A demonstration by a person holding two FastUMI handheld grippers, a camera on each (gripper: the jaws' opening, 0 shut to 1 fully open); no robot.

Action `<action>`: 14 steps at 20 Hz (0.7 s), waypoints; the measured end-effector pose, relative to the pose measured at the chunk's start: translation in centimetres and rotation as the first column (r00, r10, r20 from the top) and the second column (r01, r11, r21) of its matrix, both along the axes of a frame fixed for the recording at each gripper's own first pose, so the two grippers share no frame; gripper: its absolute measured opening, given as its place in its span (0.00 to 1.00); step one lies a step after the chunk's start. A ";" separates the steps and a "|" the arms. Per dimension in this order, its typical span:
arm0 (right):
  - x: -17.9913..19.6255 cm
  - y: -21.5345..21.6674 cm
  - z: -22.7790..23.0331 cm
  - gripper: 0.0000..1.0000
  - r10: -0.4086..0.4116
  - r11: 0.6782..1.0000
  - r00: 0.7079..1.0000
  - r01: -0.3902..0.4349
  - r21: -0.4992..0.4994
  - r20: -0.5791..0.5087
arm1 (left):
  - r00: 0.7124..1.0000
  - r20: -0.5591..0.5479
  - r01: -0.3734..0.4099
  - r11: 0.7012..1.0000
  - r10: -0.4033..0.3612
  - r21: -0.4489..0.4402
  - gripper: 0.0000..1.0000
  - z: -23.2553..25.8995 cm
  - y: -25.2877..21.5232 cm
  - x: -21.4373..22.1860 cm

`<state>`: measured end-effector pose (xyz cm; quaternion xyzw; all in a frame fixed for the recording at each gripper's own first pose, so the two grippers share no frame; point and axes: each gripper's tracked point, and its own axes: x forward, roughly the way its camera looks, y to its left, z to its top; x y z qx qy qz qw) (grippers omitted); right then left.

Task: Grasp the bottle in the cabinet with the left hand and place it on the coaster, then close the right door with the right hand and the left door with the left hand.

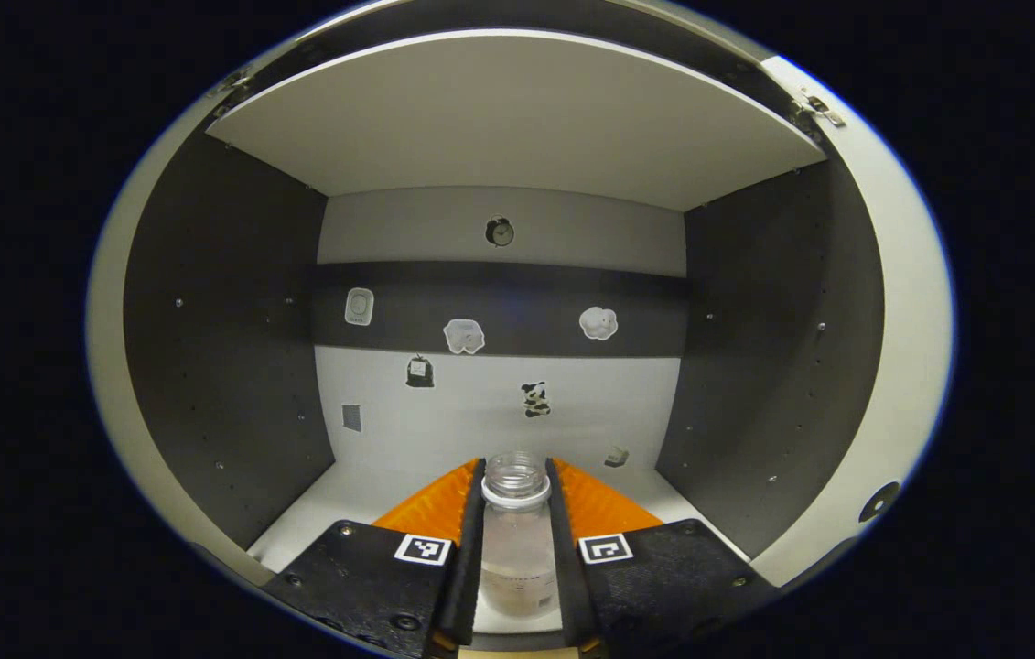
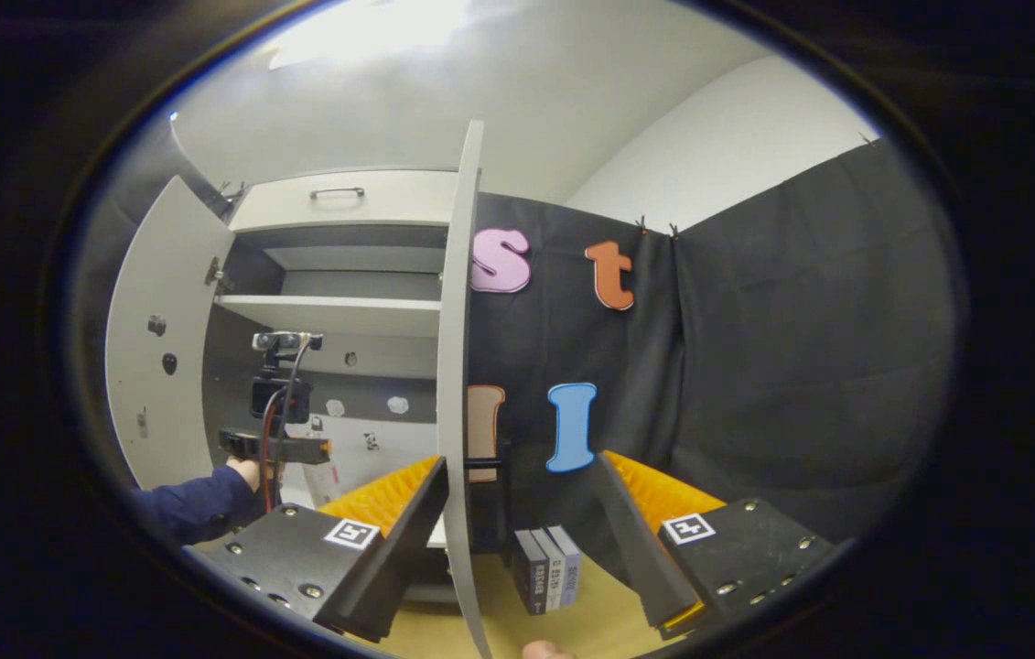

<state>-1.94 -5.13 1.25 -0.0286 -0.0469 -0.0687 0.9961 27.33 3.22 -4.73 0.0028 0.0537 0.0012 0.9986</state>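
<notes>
In the left gripper view, a clear bottle with a white neck ring and no cap stands on the cabinet floor. My left gripper is shut on it, with its dark fingers pressed against both sides. In the right gripper view, the left gripper sits inside the cabinet, held by a hand in a blue sleeve. My right gripper is open outside the cabinet. The open right door, seen edge-on, stands between its fingers, close to the left one. The left door also stands open.
A white shelf spans the cabinet above the bottle, and dark side walls close in on both sides. Small stickers dot the back wall. Three small books stand on the wooden table beside the right door.
</notes>
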 end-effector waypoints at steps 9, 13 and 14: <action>-0.9 0.7 0.2 0.97 0.068 0.998 0.998 -0.068 0.019 0.006 | 0.997 0.026 0.076 0.997 -0.075 -0.027 0.37 1.3 0.0 -6.5; -1.9 1.2 0.1 0.94 0.098 0.995 0.995 -0.098 0.023 -0.002 | 0.992 0.039 0.119 0.992 -0.117 -0.043 0.37 1.1 -0.5 -10.4; -2.2 1.3 0.1 0.97 0.105 0.994 0.994 -0.105 0.023 -0.005 | 0.991 0.043 0.129 0.991 -0.127 -0.039 0.37 0.8 -0.4 -11.3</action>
